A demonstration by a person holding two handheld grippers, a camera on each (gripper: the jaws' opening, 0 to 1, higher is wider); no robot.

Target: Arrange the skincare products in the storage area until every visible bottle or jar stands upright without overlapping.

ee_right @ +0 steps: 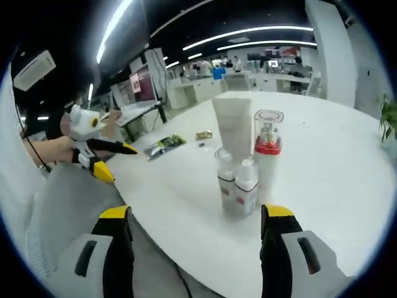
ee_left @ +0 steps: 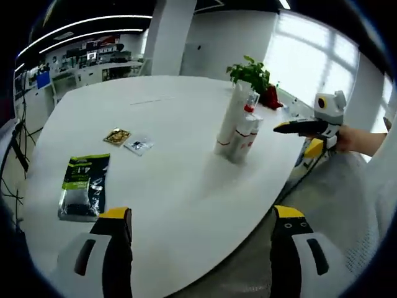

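Note:
Several skincare products stand upright in a tight cluster on the white table (ee_left: 173, 205): a tall white tube (ee_right: 234, 127), a white bottle with a red band and clear cap (ee_right: 268, 149), and two small clear-capped bottles (ee_right: 225, 177) (ee_right: 246, 183). In the left gripper view the same cluster (ee_left: 237, 129) stands right of centre. My left gripper (ee_left: 201, 217) is open over the table's near edge, well short of the cluster. My right gripper (ee_right: 195, 214) is open just in front of the small bottles, holding nothing. Each gripper also appears in the other's view, hand-held beside the table: right gripper (ee_left: 304, 133), left gripper (ee_right: 105, 158).
A green and black sachet (ee_left: 84, 186) lies flat at the left, with a small gold packet (ee_left: 116, 136) and a silver packet (ee_left: 138, 145) beyond it. A potted plant (ee_left: 251, 73) in a red pot (ee_left: 271, 96) stands behind the cluster. Office desks fill the background.

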